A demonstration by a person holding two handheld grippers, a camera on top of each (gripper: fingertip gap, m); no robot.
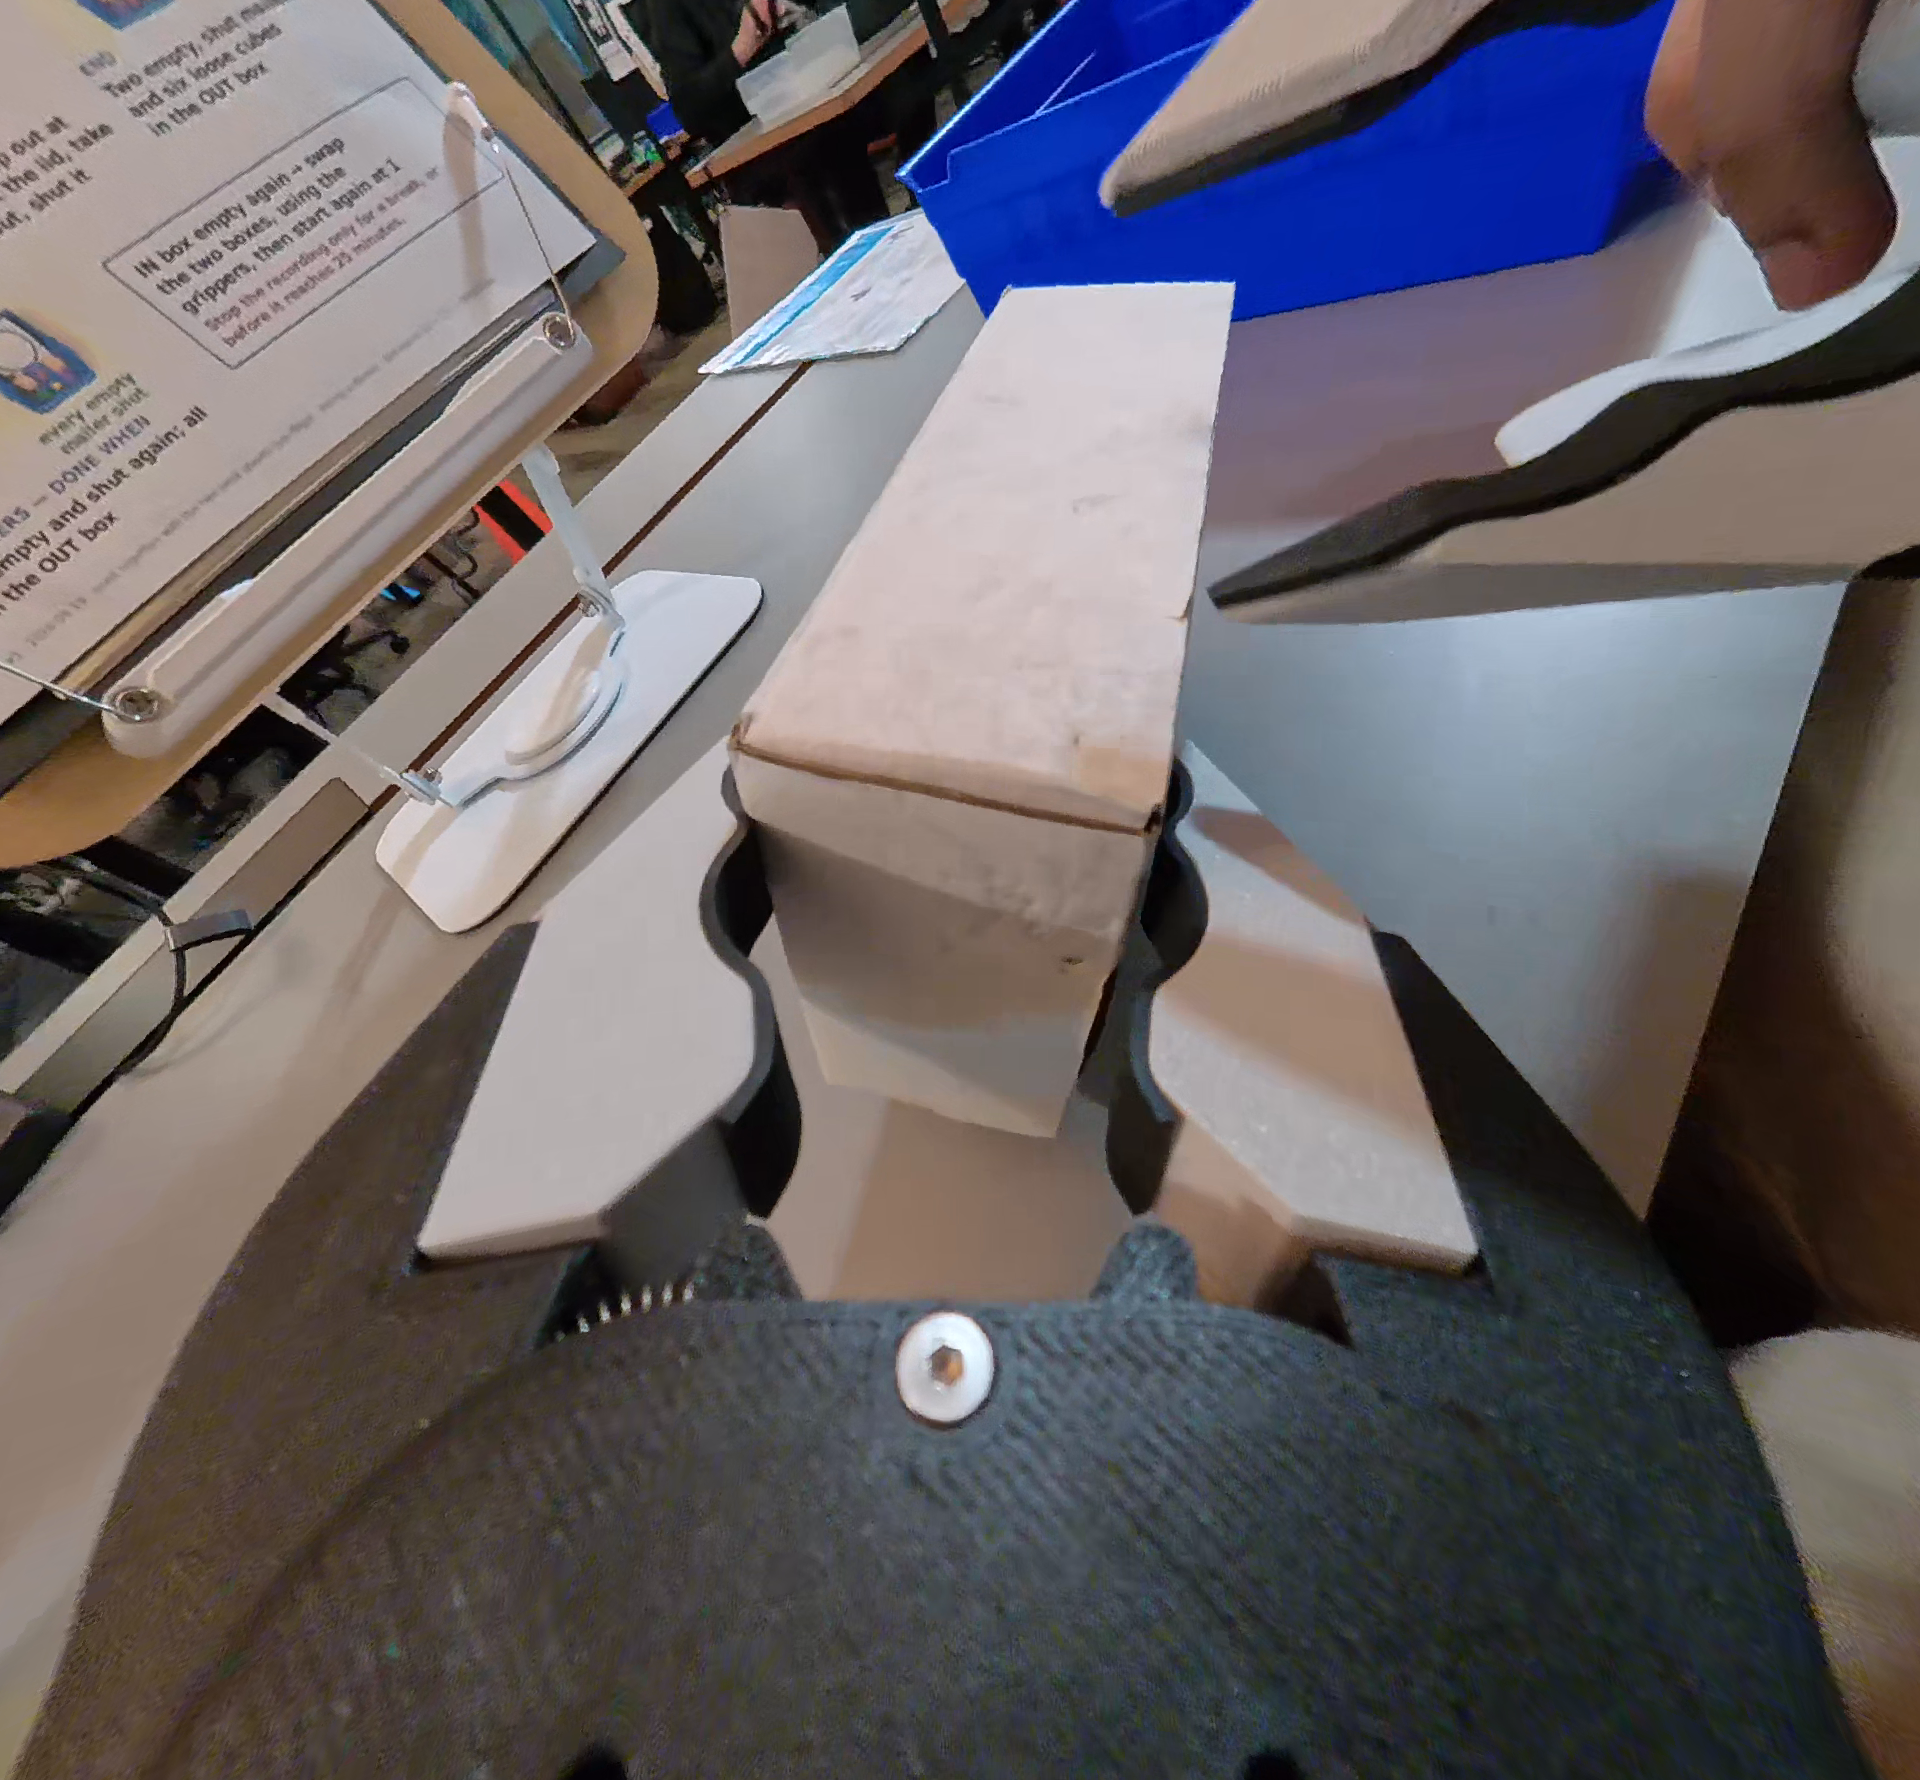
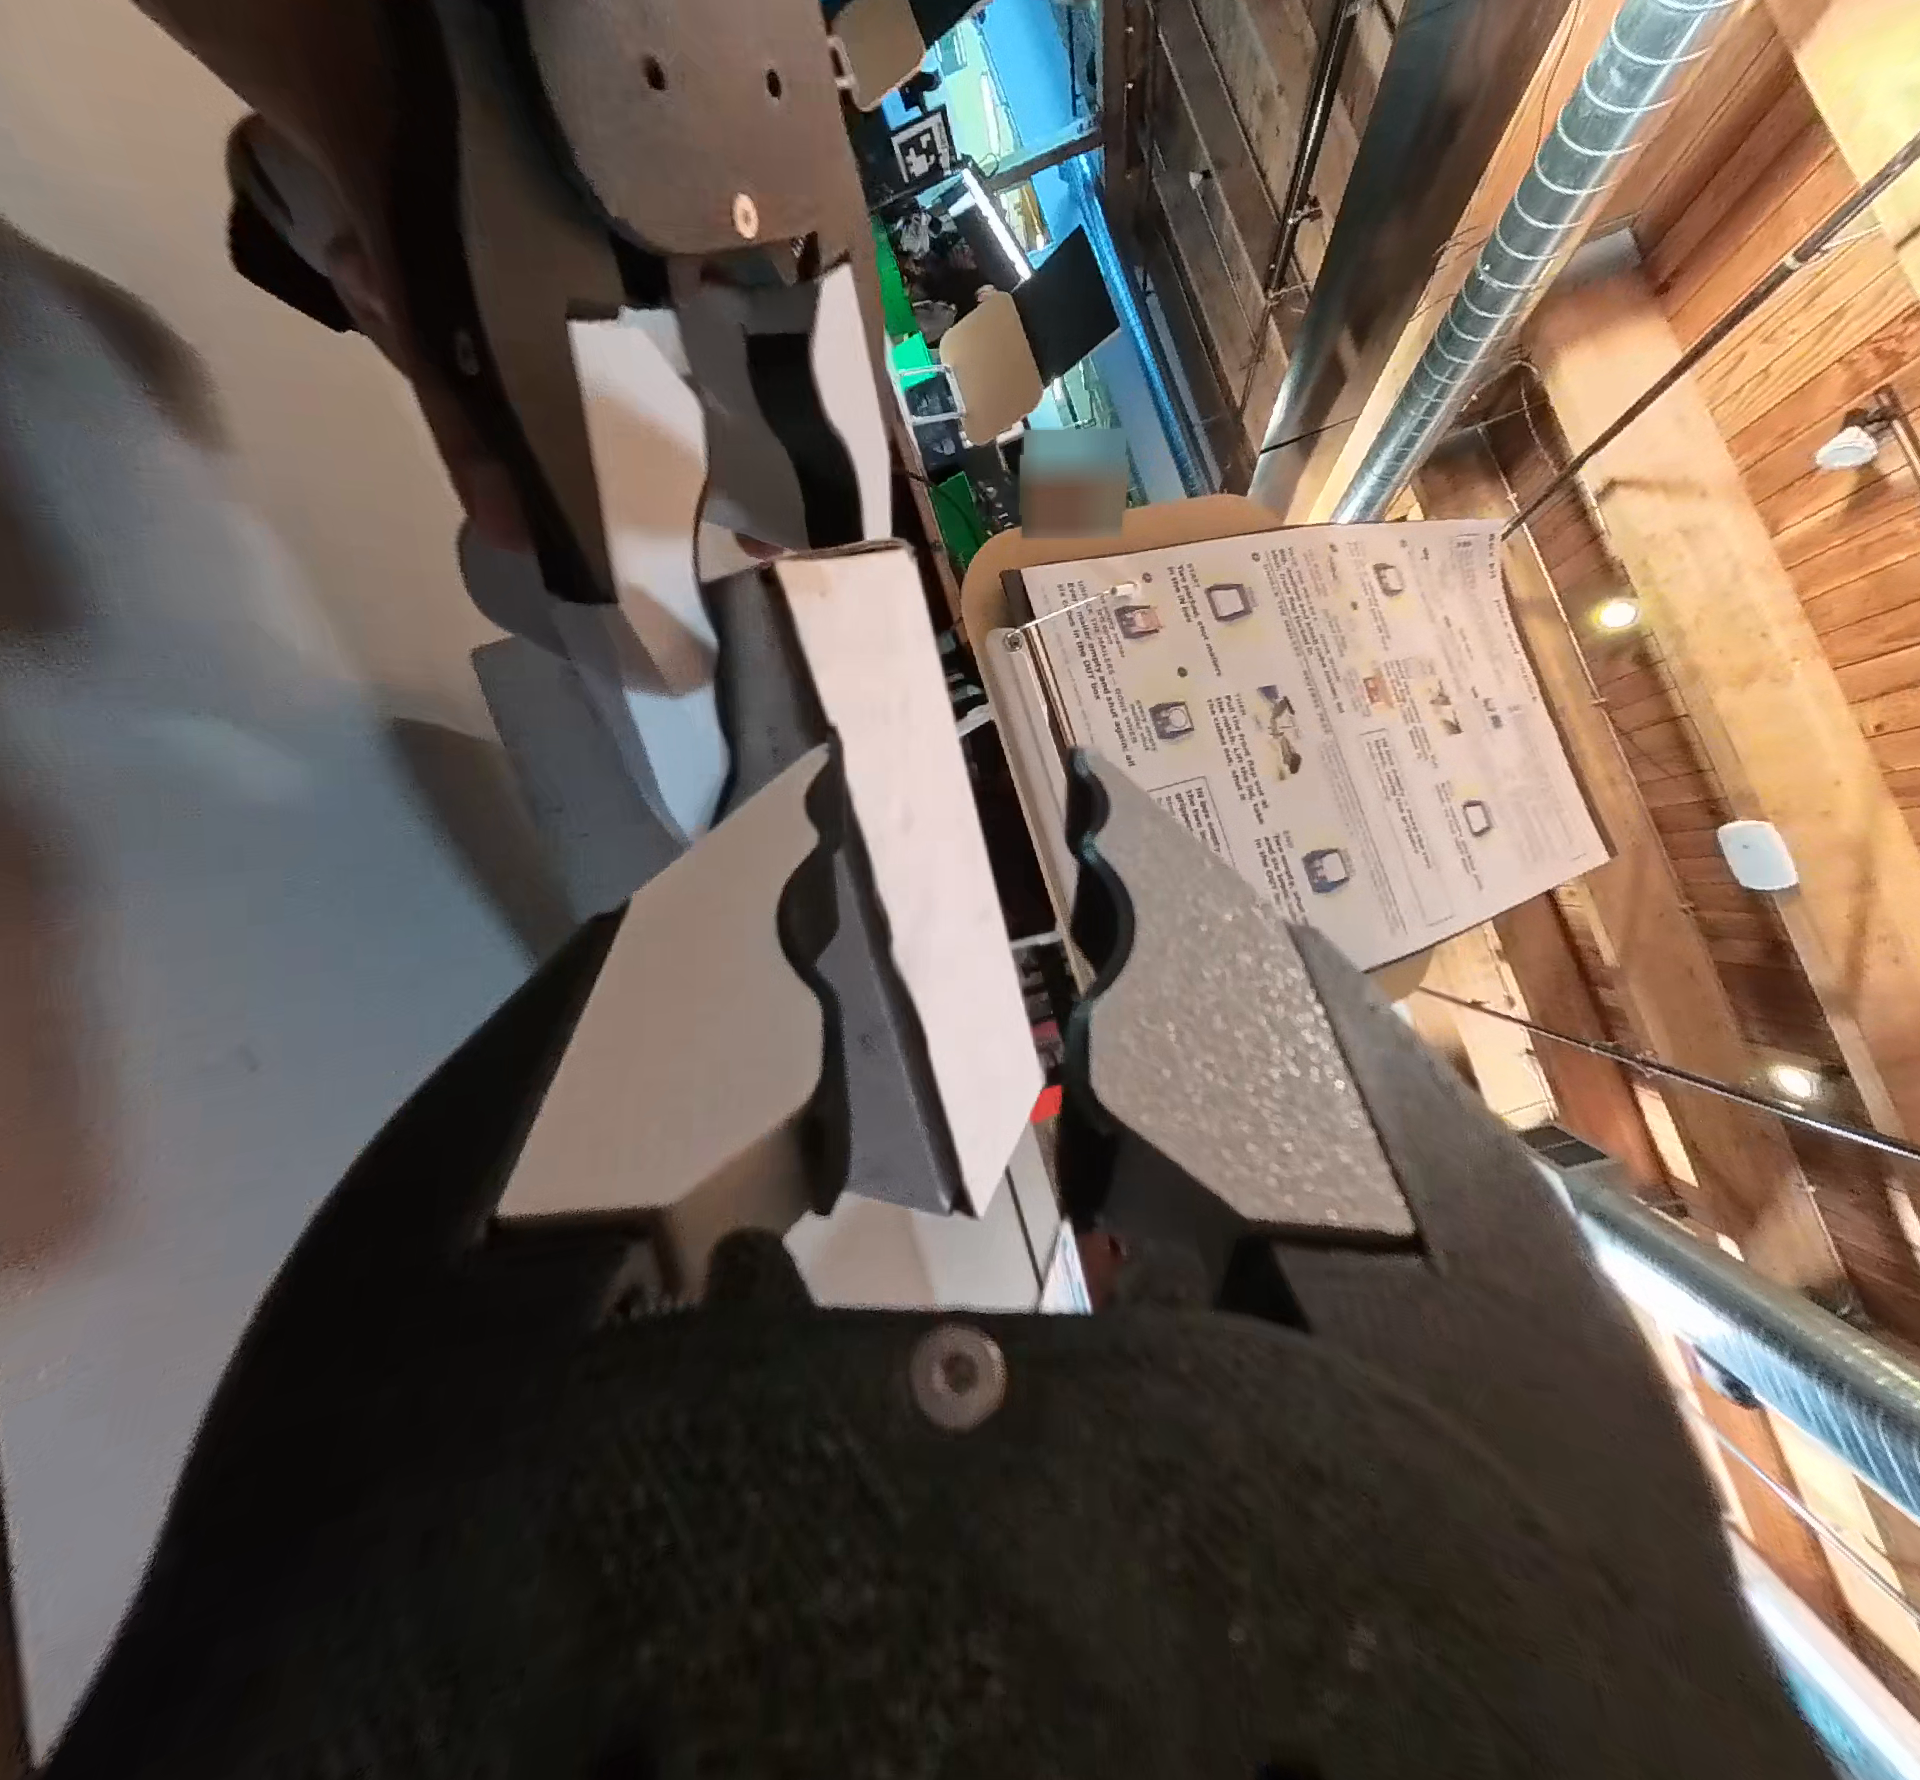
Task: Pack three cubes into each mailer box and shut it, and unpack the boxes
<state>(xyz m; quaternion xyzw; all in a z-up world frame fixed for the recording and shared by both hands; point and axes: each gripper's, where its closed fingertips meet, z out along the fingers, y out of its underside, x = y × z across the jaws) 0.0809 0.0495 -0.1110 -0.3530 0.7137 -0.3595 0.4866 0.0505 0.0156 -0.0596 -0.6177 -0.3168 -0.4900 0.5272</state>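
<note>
Stand point(image 1: 260, 296): left of the left gripper, rounded board bearing a printed sheet.
Left gripper point(image 1: 961, 909): wavy black pads pinch the mailer point(image 1: 997, 608), a closed, scuffed cardboard box.
Bin point(image 1: 1299, 172): blue plastic, ahead; contents hidden.
Right gripper point(image 2: 951, 883): spread around the mailer's far end.

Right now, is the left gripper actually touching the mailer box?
Touching. The left wrist view shows the left gripper closed on the near end of the mailer box, both fingers pressed against its sides.

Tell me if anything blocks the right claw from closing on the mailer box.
Nothing visible does. The right claw is open with the mailer box already partly between its fingers; the left claw grips the box's other end, clear of that gap.
</note>
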